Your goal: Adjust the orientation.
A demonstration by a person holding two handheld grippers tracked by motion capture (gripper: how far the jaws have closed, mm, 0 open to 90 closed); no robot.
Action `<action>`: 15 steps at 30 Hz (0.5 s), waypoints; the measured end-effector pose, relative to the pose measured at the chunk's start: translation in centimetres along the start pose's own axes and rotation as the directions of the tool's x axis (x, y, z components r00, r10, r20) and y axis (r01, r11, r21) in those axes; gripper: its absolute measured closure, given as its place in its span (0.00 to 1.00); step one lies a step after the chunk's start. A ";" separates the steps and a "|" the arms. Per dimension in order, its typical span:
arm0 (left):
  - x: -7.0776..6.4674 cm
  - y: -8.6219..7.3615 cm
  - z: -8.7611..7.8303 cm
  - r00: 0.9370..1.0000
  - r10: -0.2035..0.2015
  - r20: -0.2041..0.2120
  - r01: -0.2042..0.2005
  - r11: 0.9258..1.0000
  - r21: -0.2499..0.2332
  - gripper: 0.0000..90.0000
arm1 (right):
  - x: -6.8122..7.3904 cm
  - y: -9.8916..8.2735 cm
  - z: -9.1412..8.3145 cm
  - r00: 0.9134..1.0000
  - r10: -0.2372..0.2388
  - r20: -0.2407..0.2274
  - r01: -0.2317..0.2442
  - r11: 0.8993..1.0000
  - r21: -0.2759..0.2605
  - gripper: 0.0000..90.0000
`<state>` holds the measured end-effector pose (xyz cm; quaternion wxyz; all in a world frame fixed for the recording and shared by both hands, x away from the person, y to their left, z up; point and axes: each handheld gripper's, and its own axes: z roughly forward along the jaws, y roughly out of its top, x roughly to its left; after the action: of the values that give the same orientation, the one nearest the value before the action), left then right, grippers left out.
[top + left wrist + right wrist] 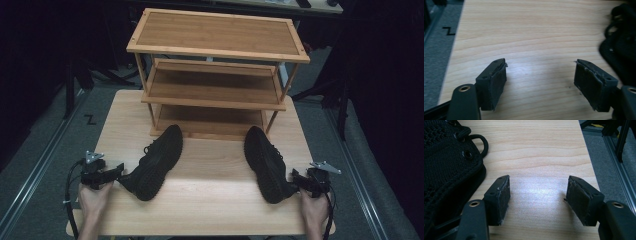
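Observation:
Two black knit sneakers lie on the wooden table [210, 172]. The left sneaker [152, 162] points toe-away, slanted to the right; the right sneaker [266, 162] slants to the left. My left gripper [118, 171] rests by the left sneaker's heel. In the left gripper view that gripper [540, 67] is open over bare wood, with the sneaker [621, 47] at the right edge. By the right sneaker's heel sits my right gripper [295, 178]. Its own view shows it [539, 185] open and empty, with the sneaker's laced side [446, 162] just left of the left jaw.
A three-tier bamboo shoe rack [215, 32] stands at the back of the table, its shelves bare. Grey floor with metal rails [35, 170] flanks the table on both sides. A black "Z" mark [90, 119] is on the floor at left.

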<state>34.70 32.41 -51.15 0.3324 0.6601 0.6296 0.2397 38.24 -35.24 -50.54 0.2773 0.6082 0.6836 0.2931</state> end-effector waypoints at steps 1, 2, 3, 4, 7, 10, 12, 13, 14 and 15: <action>-0.1 0.0 -0.1 1.000 -0.001 0.010 0.001 1.000 -0.002 0.29 | 0.0 0.0 0.0 1.000 0.000 0.000 0.000 1.000 0.000 0.40; -0.3 0.1 -0.1 1.000 0.001 0.017 -0.001 1.000 -0.005 0.29 | 0.0 0.0 0.0 1.000 -0.001 0.000 0.001 1.000 0.000 0.40; -0.4 0.1 -0.2 1.000 0.003 0.024 -0.003 1.000 -0.008 0.29 | 0.0 0.0 0.0 1.000 -0.001 -0.001 0.001 1.000 0.000 0.39; -0.6 0.2 -0.3 1.000 0.003 0.031 -0.003 1.000 -0.014 0.29 | 0.0 0.0 0.0 1.000 -0.001 -0.001 0.001 1.000 0.000 0.39; -0.8 0.5 -0.4 0.999 0.008 0.042 -0.007 1.000 -0.017 0.29 | 0.1 0.0 0.0 1.000 -0.003 -0.002 0.003 1.000 0.001 0.39; -1.1 0.7 -0.3 0.998 0.019 0.055 -0.018 1.000 -0.016 0.28 | 0.1 0.0 0.0 1.000 -0.004 -0.003 0.004 1.000 0.001 0.39; -1.3 0.7 -0.2 0.998 0.028 0.061 -0.028 1.000 -0.010 0.28 | 0.1 0.0 0.0 1.000 -0.004 -0.003 0.004 1.000 0.001 0.39; -1.4 0.8 -0.2 0.997 0.031 0.067 -0.031 0.999 -0.009 0.28 | 0.1 0.0 0.0 1.000 -0.005 -0.003 0.005 1.000 0.001 0.39; -1.5 0.8 -0.1 0.997 0.034 0.073 -0.034 0.999 -0.005 0.28 | 0.1 0.0 0.0 1.000 -0.004 -0.003 0.004 1.000 0.001 0.39; -1.5 0.8 -0.1 0.996 0.035 0.077 -0.035 0.999 -0.004 0.28 | 0.1 0.0 0.0 1.000 -0.005 -0.004 0.005 1.000 0.001 0.39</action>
<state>35.03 30.89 -50.38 0.3530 0.6792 0.6045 0.2206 38.19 -35.15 -50.54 0.2763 0.6061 0.6858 0.2933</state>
